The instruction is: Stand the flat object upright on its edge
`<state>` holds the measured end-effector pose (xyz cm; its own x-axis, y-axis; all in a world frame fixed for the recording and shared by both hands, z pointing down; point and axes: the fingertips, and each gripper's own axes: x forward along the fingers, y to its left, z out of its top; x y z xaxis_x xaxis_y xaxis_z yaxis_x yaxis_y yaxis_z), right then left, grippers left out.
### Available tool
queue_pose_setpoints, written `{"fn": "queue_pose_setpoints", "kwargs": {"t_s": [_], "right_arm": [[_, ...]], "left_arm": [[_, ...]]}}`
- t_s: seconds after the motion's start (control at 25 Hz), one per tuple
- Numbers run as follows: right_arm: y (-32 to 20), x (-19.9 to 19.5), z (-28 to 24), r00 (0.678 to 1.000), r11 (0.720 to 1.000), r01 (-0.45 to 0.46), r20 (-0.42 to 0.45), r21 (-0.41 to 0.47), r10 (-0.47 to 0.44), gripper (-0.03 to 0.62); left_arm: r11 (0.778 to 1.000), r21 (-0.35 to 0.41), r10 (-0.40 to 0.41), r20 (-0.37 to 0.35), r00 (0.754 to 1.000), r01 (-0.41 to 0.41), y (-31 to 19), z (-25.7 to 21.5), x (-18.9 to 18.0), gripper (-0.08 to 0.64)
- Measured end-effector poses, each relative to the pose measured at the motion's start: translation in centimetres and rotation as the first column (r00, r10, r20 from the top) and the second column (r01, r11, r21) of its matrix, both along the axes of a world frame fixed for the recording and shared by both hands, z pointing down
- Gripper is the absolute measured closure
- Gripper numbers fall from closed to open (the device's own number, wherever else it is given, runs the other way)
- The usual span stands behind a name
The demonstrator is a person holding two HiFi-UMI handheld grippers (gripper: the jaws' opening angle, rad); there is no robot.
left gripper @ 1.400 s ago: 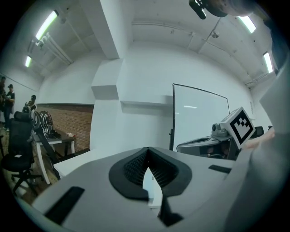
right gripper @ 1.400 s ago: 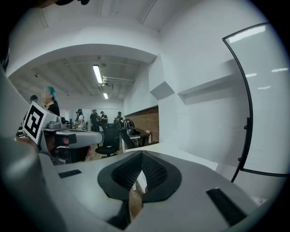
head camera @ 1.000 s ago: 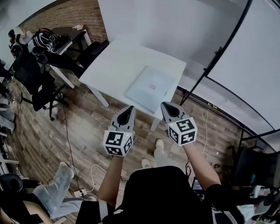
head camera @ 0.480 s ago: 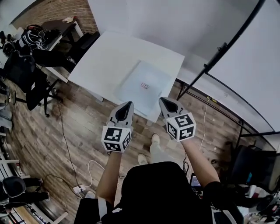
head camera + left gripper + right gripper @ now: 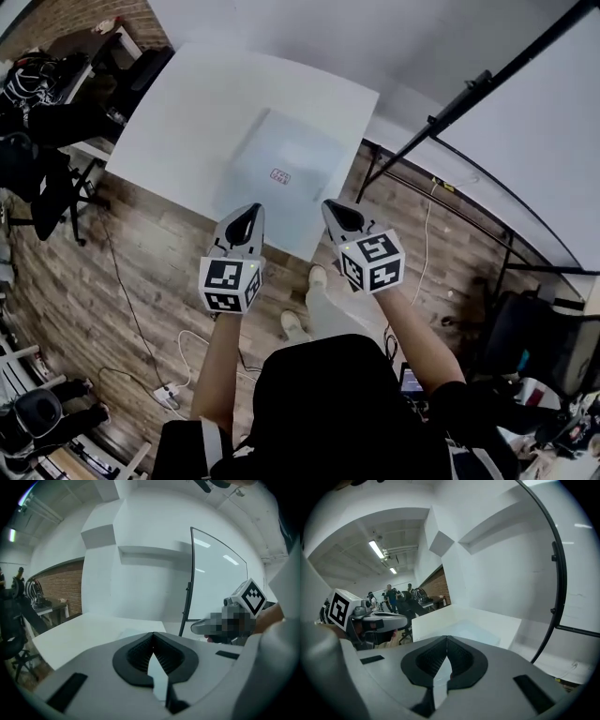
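A flat pale grey-blue square object (image 5: pixel 278 169) with a small red mark lies flat on the white table (image 5: pixel 187 112), near its front right corner. It also shows in the right gripper view as a pale slab (image 5: pixel 471 631) on the tabletop. My left gripper (image 5: pixel 246 217) hangs just short of the table's near edge, jaws shut and empty. My right gripper (image 5: pixel 336 212) is beside it, over the floor at the table's corner, also shut with nothing in it. In the left gripper view the right gripper's marker cube (image 5: pixel 252 598) appears at the right.
A black stand with slanted poles (image 5: pixel 441 117) carries a large white board right of the table. Desks, black office chairs and bags (image 5: pixel 37 94) fill the left. Cables (image 5: pixel 178 366) run over the wood floor. Several people stand far off in the right gripper view (image 5: pixel 391 597).
The view has shifted forward: the table and flat object sit lower and closer to me. Both grippers have come nearer the table's front edge, still shut.
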<state>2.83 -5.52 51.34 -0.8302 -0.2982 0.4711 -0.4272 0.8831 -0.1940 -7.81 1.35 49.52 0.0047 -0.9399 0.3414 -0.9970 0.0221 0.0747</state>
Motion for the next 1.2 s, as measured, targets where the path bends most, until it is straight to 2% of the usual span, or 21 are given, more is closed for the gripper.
{"fn": "queue_pose_setpoints", "kwargs": {"t_s": [0.16, 0.36, 0.56, 0.72, 0.84, 0.92, 1.2], "right_arm": [[-1.1, -0.1, 2.2, 1.0, 0.999, 0.011, -0.021, -0.036, -0.012, 0.554], [-2.8, 0.2, 4.3, 1.0, 0.997, -0.01, -0.031, -0.075, 0.007, 0.554], [-3.4, 0.7, 6.4, 0.999, 0.99, -0.031, -0.036, -0.134, 0.027, 0.554], [-3.7, 1.1, 8.2, 0.998, 0.983, -0.043, -0.046, -0.181, 0.035, 0.554], [-3.8, 1.4, 9.4, 0.998, 0.974, -0.054, -0.049, -0.222, 0.044, 0.554], [-3.9, 1.6, 10.0, 0.997, 0.968, -0.062, -0.052, -0.244, 0.051, 0.552], [-4.6, 1.7, 11.7, 0.996, 0.957, -0.077, -0.06, -0.281, 0.063, 0.552]], "left_arm": [[0.998, -0.059, 0.011, 0.035, 0.999, -0.009, -0.9, 2.6, -0.2, 0.549], [0.994, -0.111, 0.024, -0.007, 1.0, -0.025, -2.0, 5.5, -0.2, 0.549], [0.98, -0.17, 0.1, -0.02, 0.995, -0.102, -3.1, 8.1, 0.1, 0.548], [0.968, -0.212, 0.14, 0.018, 0.99, -0.133, -5.0, 9.6, -0.8, 0.544], [0.964, -0.213, 0.162, -0.008, 0.987, -0.16, -6.4, 10.2, -1.2, 0.442], [0.955, -0.232, 0.186, -0.009, 0.982, -0.183, -7.0, 10.7, -1.5, 0.409], [0.901, -0.324, 0.31, 0.013, 0.951, -0.289, -8.5, 12.9, -2.1, 0.272]]}}
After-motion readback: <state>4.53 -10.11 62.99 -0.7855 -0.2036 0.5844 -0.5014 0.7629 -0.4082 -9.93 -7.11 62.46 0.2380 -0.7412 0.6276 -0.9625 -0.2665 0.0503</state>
